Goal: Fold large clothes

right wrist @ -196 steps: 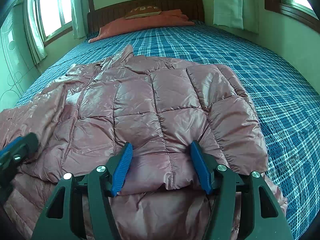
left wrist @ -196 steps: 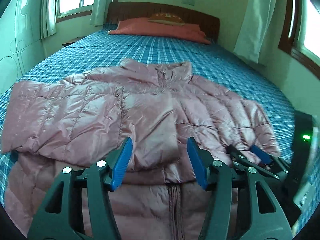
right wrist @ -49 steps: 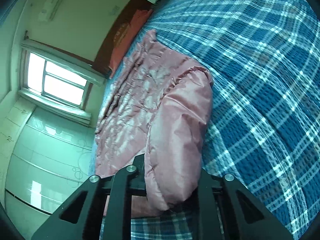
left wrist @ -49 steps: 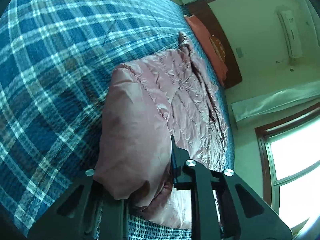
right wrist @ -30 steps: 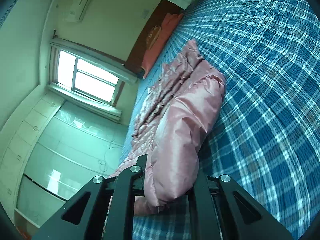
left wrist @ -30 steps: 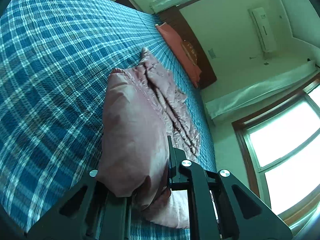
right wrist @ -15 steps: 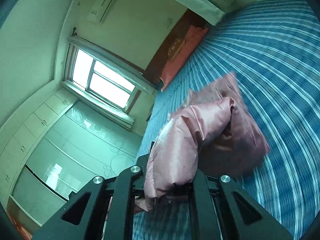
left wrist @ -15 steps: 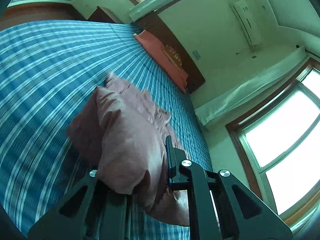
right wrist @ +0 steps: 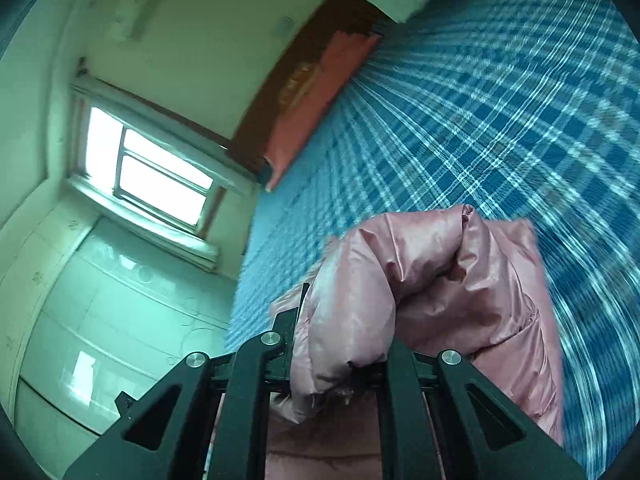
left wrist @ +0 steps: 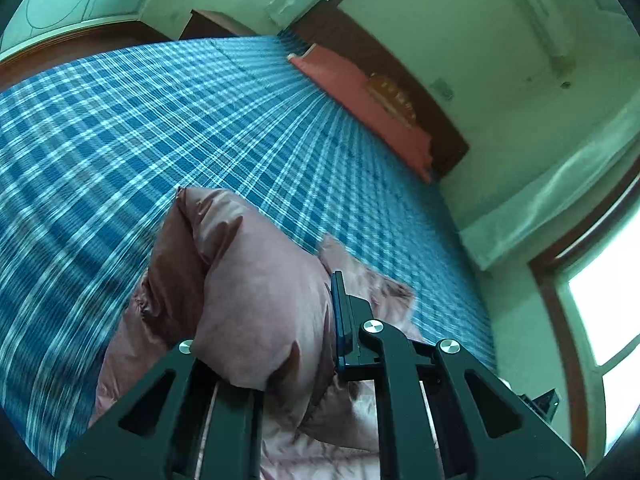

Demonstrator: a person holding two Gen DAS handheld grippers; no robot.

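Jacket [left wrist: 260,300] bunched, pink — pinched in left gripper [left wrist: 276,344] and right gripper [right wrist: 344,344]; plaid bed [left wrist: 160,120] beyond both fingertips.

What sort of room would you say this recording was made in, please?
Very likely a home bedroom: a wide bed under a blue plaid cover, a pink pillow against a dark wooden headboard, and a curtained window.
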